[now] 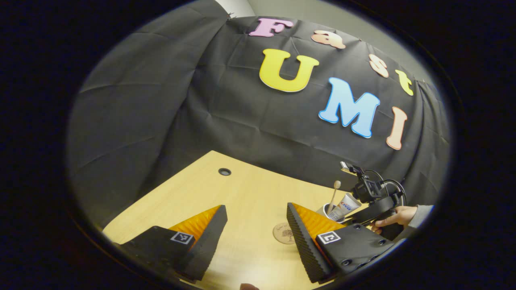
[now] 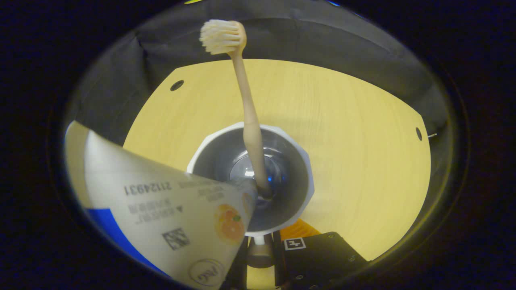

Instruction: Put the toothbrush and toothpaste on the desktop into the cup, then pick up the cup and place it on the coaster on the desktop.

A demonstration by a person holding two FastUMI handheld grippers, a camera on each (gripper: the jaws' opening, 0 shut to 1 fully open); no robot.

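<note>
In the right gripper view I look down into the white cup (image 2: 298, 161) with its dark inside. The beige toothbrush (image 2: 248, 108) stands in it, bristles up. The toothpaste tube (image 2: 161, 209) leans out of it toward the lower left. My right gripper (image 2: 259, 245) is narrowed on the cup's handle at its near side; the tube hides the left finger. In the left gripper view the cup (image 1: 327, 209) with brush and tube stands just right of the round coaster (image 1: 283, 233), with the right gripper (image 1: 373, 201) and a hand behind it. My left gripper (image 1: 256, 209) hangs open over the table, holding nothing.
The light wooden table (image 1: 242, 193) has a cable hole (image 1: 224, 171) at the back left. Two more holes (image 2: 176, 85) show near its edges in the right gripper view. Black cloth walls close off the back and sides.
</note>
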